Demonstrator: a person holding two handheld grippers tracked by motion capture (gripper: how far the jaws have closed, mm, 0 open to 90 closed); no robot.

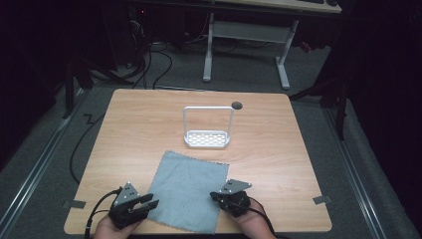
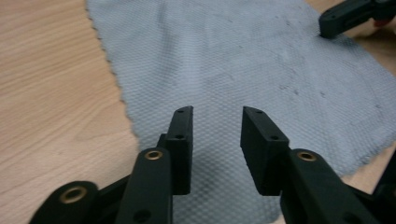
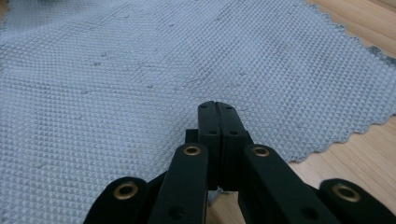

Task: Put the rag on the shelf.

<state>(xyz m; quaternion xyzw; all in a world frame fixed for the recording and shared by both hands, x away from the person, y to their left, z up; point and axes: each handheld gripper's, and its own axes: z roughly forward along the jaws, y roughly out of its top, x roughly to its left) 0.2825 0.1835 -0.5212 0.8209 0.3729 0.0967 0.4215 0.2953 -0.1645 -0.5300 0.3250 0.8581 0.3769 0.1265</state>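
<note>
A grey cloth [image 1: 186, 190] lies flat on the wooden desk [image 1: 129, 129] near its front edge, with a white wire-framed rack [image 1: 207, 128] standing just beyond it and apart from it. The left claw [image 1: 148, 202] rests at the cloth's left front corner with its jaws spread and nothing between them. The right claw [image 3: 218, 108] sits at the cloth's right front corner with its jaws pressed together, possibly nipping the fabric's edge, though that is hard to tell.
</note>
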